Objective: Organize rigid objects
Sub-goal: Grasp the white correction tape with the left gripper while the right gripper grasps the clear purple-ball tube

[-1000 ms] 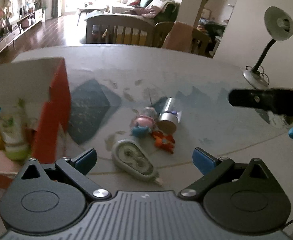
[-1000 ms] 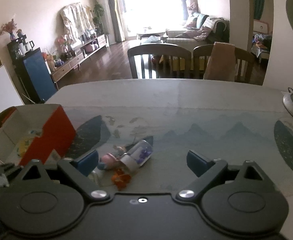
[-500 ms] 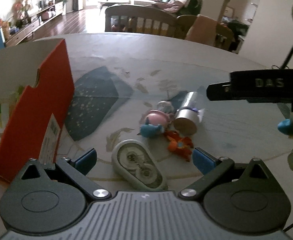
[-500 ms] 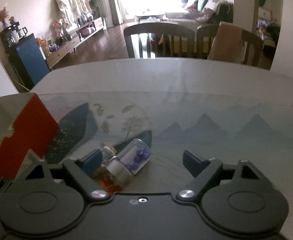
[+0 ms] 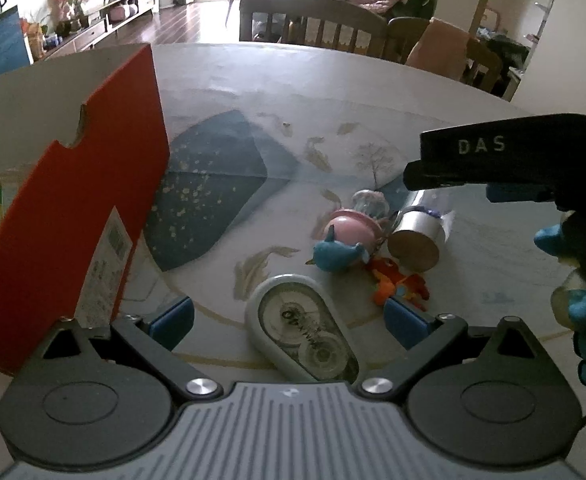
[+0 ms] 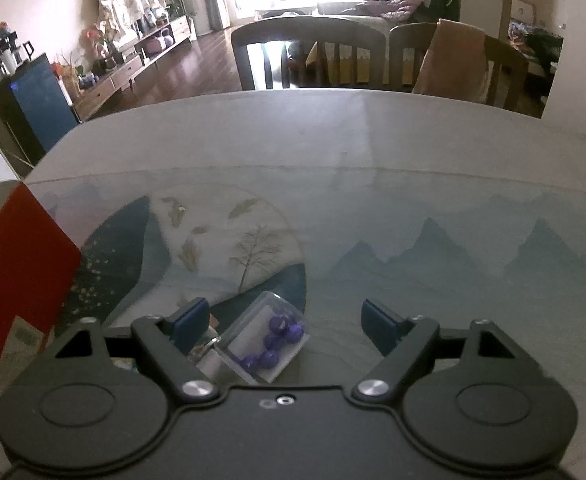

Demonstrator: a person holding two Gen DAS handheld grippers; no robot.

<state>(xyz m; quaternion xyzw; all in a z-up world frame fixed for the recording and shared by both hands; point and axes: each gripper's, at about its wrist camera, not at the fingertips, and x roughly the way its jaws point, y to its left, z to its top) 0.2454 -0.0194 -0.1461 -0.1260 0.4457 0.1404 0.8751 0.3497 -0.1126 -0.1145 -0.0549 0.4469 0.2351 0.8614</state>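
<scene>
One red box stands open at worktop left edge, contents blurred. Left tool open, hovering over one grey correction-tape dispenser lying flat between its jaws, untouched. Just beyond, mid-worktop cluster: one pink-and-blue toy figure, one orange toy, one clear capped vial holding purple beads, lying on side. Right tool, jaws just narrowing but wide apart, poised above vial, pads clear of it. Gloved hand grips its handle at right.
</scene>
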